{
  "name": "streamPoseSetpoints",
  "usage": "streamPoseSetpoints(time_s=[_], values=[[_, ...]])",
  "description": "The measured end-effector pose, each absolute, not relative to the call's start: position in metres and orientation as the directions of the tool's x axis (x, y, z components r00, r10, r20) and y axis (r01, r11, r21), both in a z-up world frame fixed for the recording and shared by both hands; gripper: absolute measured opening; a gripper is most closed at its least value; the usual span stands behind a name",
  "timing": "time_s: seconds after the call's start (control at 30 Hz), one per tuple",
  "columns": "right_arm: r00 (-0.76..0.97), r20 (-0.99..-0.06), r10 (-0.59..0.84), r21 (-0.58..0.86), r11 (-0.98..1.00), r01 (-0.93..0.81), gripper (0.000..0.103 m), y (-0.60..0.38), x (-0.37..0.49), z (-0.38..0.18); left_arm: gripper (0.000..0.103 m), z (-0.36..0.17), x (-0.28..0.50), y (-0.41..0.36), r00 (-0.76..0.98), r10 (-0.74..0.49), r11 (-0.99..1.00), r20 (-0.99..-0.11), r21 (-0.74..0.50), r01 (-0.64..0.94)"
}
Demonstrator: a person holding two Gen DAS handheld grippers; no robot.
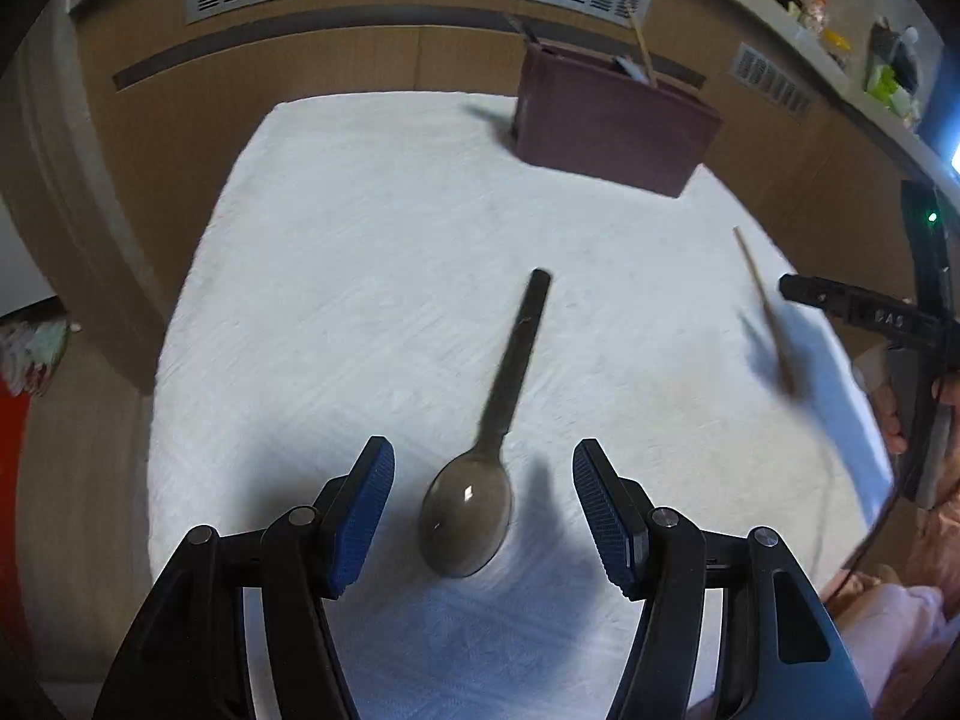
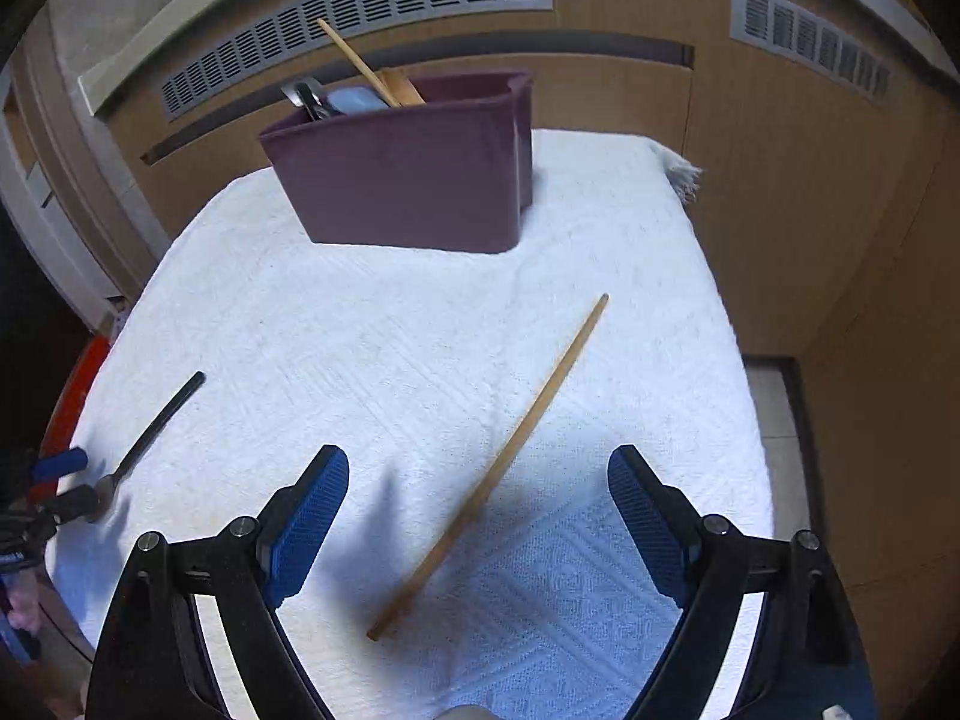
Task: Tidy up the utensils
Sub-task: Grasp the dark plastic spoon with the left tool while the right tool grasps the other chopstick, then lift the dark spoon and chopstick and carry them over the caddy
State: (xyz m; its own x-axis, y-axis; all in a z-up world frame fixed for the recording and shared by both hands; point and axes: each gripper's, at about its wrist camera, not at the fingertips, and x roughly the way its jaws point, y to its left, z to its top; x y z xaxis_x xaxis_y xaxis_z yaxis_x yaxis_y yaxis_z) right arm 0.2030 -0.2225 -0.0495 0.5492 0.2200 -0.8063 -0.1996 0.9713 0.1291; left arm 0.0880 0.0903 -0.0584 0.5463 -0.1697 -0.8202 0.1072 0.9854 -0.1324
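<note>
A dark metal spoon (image 1: 480,480) lies on the white cloth (image 1: 360,270), bowl towards me, handle pointing away. My left gripper (image 1: 483,516) is open, with the spoon's bowl between its blue pads and no contact. A wooden chopstick (image 2: 498,468) lies on the cloth, and my right gripper (image 2: 477,522) is open around its near half. The chopstick also shows at the right of the left wrist view (image 1: 765,312). A maroon utensil holder (image 2: 408,180) stands at the far side with a chopstick and some metal utensils in it. It also shows in the left wrist view (image 1: 612,120).
The cloth-covered table (image 2: 690,300) ends close on the right and left. Wooden cabinets with vent grilles (image 2: 360,6) stand behind it. The spoon (image 2: 150,426) and left gripper show at the left edge of the right wrist view. A cluttered shelf (image 1: 852,42) is at upper right.
</note>
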Motion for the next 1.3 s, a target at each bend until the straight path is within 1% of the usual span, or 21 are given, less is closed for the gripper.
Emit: streamPoseSetpoints(time_s=[0.07, 0.13, 0.2, 0.23, 0.27, 0.3, 0.33, 0.37, 0.4, 0.43, 0.57, 0.6, 0.63, 0.73, 0.87, 0.97, 1.1, 1.2, 1.3], values=[[0.55, -0.805, 0.222, 0.14, 0.972, -0.187, 0.086, -0.224, 0.21, -0.055, 0.063, -0.064, 0.086, 0.089, 0.541, -0.152, 0.988, -0.827, -0.128, 0.082], [0.566, -0.8, 0.199, 0.117, 0.977, -0.178, 0.082, -0.222, 0.217, -0.06, 0.063, -0.069, 0.086, 0.086, 0.522, -0.183, 0.983, -0.833, -0.161, 0.087], [0.574, -0.802, 0.164, 0.079, 0.982, -0.17, 0.066, -0.218, 0.225, -0.065, 0.063, -0.073, 0.086, 0.079, 0.508, -0.205, 0.979, -0.836, -0.184, 0.092], [0.572, -0.805, 0.157, 0.068, 0.982, -0.175, 0.062, -0.216, 0.23, -0.068, 0.063, -0.072, 0.088, 0.075, 0.513, -0.201, 0.98, -0.835, -0.176, 0.097], [0.567, -0.809, 0.154, 0.059, 0.981, -0.182, 0.052, -0.213, 0.234, -0.07, 0.063, -0.072, 0.089, 0.071, 0.51, -0.208, 0.978, -0.834, -0.176, 0.111], [0.562, -0.814, 0.148, 0.049, 0.981, -0.188, 0.039, -0.21, 0.238, -0.073, 0.063, -0.072, 0.092, 0.066, 0.507, -0.223, 0.975, -0.833, -0.186, 0.123], [0.557, -0.819, 0.138, 0.037, 0.981, -0.189, 0.033, -0.205, 0.24, -0.075, 0.063, -0.072, 0.095, 0.062, 0.504, -0.241, 0.971, -0.829, -0.201, 0.133], [0.564, -0.815, 0.134, 0.026, 0.98, -0.195, 0.024, -0.201, 0.24, -0.075, 0.063, -0.071, 0.098, 0.058, 0.498, -0.257, 0.966, -0.828, -0.213, 0.145], [0.565, -0.812, 0.142, 0.027, 0.978, -0.208, 0.012, -0.198, 0.238, -0.074, 0.063, -0.071, 0.102, 0.053, 0.496, -0.265, 0.964, -0.827, -0.216, 0.156], [0.556, -0.814, 0.17, 0.042, 0.971, -0.235, 0.008, -0.194, 0.235, -0.073, 0.063, -0.07, 0.104, 0.05, 0.496, -0.268, 0.963, -0.826, -0.212, 0.166], [0.513, -0.821, 0.25, 0.084, 0.942, -0.325, 0.008, -0.179, 0.213, -0.071, 0.061, -0.068, 0.12, 0.041, 0.484, -0.274, 0.96, -0.831, -0.201, 0.197], [0.494, -0.825, 0.273, 0.104, 0.934, -0.343, 0.008, -0.175, 0.208, -0.072, 0.055, -0.068, 0.125, 0.041, 0.481, -0.266, 0.961, -0.836, -0.192, 0.197], [0.475, -0.828, 0.298, 0.126, 0.924, -0.36, 0.008, -0.173, 0.202, -0.073, 0.046, -0.068, 0.13, 0.042, 0.476, -0.256, 0.963, -0.841, -0.182, 0.197], [0.44, -0.829, 0.345, 0.169, 0.905, -0.39, 0.009, -0.167, 0.186, -0.074, 0.033, -0.067, 0.147, 0.047, 0.45, -0.246, 0.965, -0.859, -0.177, 0.191], [0.421, -0.825, 0.378, 0.203, 0.892, -0.403, 0.01, -0.168, 0.173, -0.074, 0.032, -0.065, 0.163, 0.051, 0.436, -0.197, 0.975, -0.878, -0.127, 0.185], [0.429, -0.82, 0.379, 0.198, 0.891, -0.409, 0.009, -0.17, 0.169, -0.075, 0.026, -0.068, 0.172, 0.048, 0.426, -0.188, 0.974, -0.885, -0.114, 0.195], [0.45, -0.825, 0.342, 0.121, 0.884, -0.451, 0.01, -0.16, 0.166, -0.072, 0.017, -0.068, 0.178, 0.041, 0.429, -0.196, 0.97, -0.882, -0.112, 0.214], [0.453, -0.831, 0.324, 0.067, 0.865, -0.497, 0.01, -0.15, 0.171, -0.072, 0.012, -0.067, 0.179, 0.034, 0.437, -0.178, 0.971, -0.882, -0.085, 0.225], [0.435, -0.84, 0.324, 0.057, 0.85, -0.524, 0.009, -0.144, 0.179, -0.073, 0.012, -0.067, 0.179, 0.035, 0.439, -0.181, 0.971, -0.88, -0.089, 0.221]])
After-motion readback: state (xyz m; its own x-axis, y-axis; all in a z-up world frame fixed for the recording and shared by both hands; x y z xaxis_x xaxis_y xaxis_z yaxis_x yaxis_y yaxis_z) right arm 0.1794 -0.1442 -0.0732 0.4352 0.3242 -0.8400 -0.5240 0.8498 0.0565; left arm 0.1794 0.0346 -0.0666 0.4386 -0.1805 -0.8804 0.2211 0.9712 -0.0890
